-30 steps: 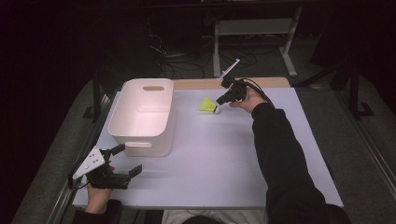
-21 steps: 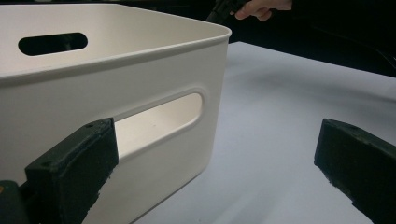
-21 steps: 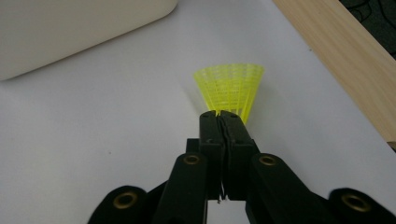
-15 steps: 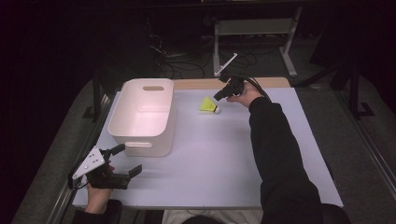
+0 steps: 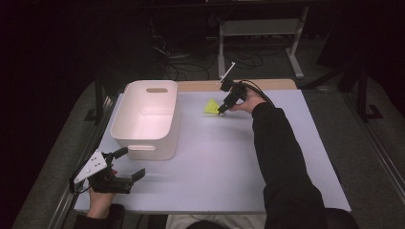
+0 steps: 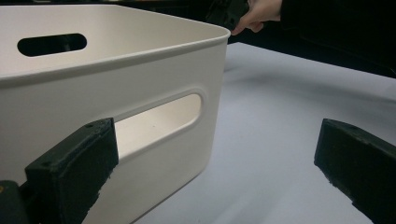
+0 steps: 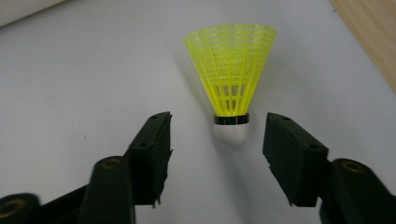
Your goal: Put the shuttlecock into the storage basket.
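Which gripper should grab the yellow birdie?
The right gripper. Its open jaws already stand on either side of the birdie's white tip, not yet touching it. The left gripper sits open at the table's near edge, beside the bin, far from the birdie.

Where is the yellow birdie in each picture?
High view: the yellow shuttlecock lies near the table's far edge, right of the white bin, at the right gripper.
Left gripper view: not in it.
Right gripper view: upper middle, white tip between the open jaws.
Shared landmark: the white bin.
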`<state>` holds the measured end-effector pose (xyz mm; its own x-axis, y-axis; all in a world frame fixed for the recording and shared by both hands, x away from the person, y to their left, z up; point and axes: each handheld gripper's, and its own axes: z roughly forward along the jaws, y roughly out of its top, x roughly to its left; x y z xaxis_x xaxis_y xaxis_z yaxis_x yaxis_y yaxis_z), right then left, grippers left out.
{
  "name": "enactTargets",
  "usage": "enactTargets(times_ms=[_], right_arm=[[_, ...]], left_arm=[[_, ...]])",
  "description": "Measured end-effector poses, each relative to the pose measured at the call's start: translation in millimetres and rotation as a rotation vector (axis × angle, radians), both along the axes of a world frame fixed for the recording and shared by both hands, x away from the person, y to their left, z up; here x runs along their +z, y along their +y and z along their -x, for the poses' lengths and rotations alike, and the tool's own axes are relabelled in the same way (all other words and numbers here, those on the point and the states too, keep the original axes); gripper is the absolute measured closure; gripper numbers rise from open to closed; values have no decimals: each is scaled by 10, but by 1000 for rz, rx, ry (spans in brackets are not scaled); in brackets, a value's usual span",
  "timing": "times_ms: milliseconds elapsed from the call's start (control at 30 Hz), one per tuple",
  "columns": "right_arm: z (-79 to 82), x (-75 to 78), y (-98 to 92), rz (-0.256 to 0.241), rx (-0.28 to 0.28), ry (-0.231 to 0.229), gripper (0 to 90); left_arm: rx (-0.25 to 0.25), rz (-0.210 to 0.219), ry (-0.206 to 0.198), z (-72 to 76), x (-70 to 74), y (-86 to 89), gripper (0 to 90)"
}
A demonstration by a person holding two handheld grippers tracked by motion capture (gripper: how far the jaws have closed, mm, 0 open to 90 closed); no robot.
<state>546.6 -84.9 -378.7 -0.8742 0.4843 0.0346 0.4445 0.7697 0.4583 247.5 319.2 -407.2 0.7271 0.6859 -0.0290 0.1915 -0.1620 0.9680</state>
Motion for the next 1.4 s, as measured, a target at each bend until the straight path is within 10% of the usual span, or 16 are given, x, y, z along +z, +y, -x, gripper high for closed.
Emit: enactTargets(times_ms=[133,567,1400], right_arm=[[-21,-47,-5,6,-41,-11,137],[-104,-220,-11,-24,-34,45,75],[-190,-472,62,-15,-33,31,471]], left_arm=[[1,0,0,1,0,1,0],[1,-1,1,2,0,2,0],[-3,0,-1,0,2,2,0]])
